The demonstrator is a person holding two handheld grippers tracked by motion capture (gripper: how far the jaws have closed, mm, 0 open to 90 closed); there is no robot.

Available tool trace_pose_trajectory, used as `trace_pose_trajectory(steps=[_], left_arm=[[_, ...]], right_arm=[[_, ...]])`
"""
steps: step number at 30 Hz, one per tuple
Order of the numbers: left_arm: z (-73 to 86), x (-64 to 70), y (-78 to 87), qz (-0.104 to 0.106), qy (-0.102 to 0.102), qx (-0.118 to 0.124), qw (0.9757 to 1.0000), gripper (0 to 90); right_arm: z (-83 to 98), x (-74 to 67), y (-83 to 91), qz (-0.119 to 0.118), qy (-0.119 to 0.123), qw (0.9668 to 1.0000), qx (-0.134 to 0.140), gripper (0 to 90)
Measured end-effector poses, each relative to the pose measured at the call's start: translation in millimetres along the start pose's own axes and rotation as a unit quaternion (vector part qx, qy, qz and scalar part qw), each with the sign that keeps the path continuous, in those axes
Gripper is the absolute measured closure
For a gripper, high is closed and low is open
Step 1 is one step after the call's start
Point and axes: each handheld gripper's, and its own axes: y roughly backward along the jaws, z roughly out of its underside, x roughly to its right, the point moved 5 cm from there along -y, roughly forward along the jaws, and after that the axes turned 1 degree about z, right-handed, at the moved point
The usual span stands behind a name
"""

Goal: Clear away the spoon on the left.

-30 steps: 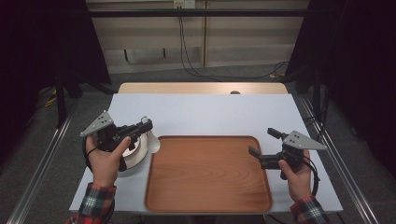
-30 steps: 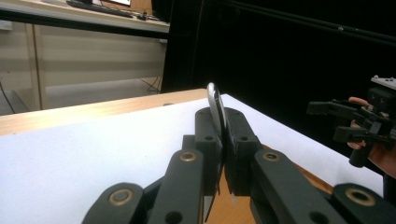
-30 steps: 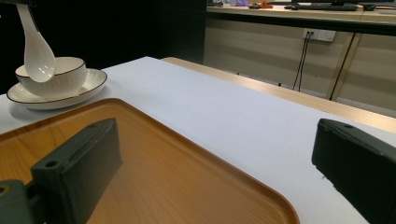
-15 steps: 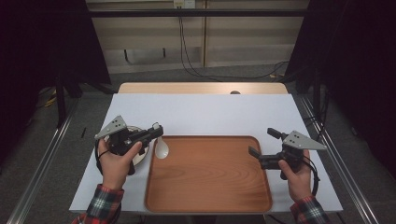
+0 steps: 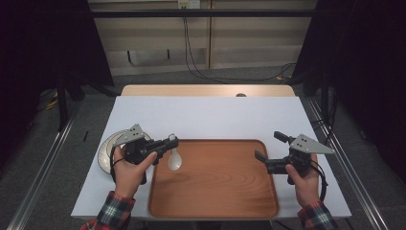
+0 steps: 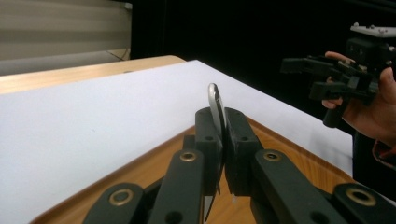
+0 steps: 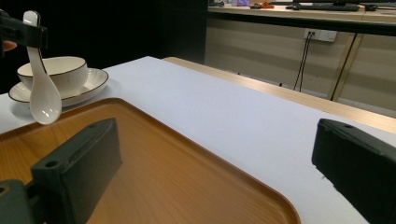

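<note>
White spoon carried over a wooden tray's left edge

The white table (image 5: 206,115) bears a brown wooden tray (image 5: 215,191); just left of it stands a dark-rimmed plate (image 7: 88,86) holding a white bowl (image 7: 53,70). The left gripper (image 5: 171,142) has its jaws pinched tight on the handle of a white ceramic spoon (image 5: 174,160), which hangs bowl-down above the tray's left rim, clear of the wood. The right gripper (image 5: 268,153) hovers over the tray's right side, jaws spread wide with nothing between them. No brand, label or writing can be read on any of these things.
</note>
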Motion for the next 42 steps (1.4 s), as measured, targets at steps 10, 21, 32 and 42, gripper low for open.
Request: trace_pose_trajectory(steps=[10, 21, 32, 42], left_arm=[[9.9, 10.6, -13.3, 0.025, 0.001, -0.013, 0.9996, 85.3], [20.1, 18.1, -22.9, 0.042, 0.006, -0.029, 0.9987, 85.3], [28.6, 23.9, -29.6, 0.058, 0.006, -0.044, 0.9973, 85.3], [36.0, 29.1, -34.0, 0.073, 0.013, -0.051, 0.996, 85.2]], right_arm=[[0.1, -0.2, -0.1, 0.0, 0.001, 1.0, -0.001, 1.0], [0.3, -0.2, -0.1, -0.001, 0.001, 1.0, -0.001, 1.0], [0.5, -0.6, -0.4, -0.002, -0.001, 1.0, -0.002, 1.0], [0.5, 0.1, -0.3, -0.002, -0.001, 1.0, 0.0, 1.0]])
